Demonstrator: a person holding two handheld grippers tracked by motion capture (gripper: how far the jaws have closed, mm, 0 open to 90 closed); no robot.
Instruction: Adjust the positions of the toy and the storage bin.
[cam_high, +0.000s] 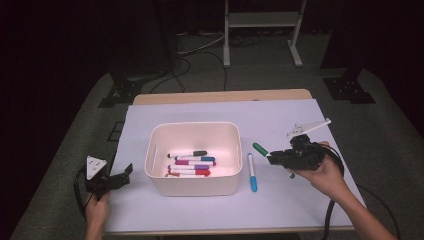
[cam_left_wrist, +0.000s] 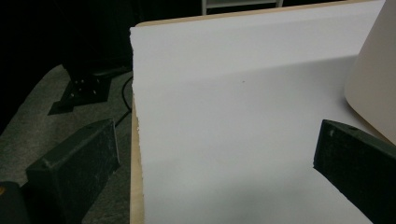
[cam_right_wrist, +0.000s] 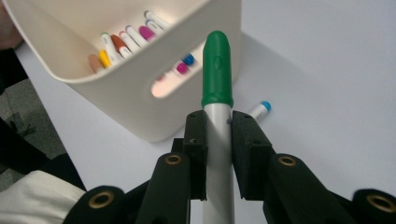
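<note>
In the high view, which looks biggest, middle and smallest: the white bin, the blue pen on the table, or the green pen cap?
1. White bin, biggest by far.
2. Blue pen, lying beside the bin.
3. Green pen cap, smallest, poking out of the right gripper.

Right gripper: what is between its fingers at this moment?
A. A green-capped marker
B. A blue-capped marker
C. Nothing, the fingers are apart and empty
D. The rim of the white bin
A. In the right gripper view the right gripper has its fingers closed on the white barrel of the green-capped marker, while the blue-capped marker lies on the table beside the white bin.
</note>
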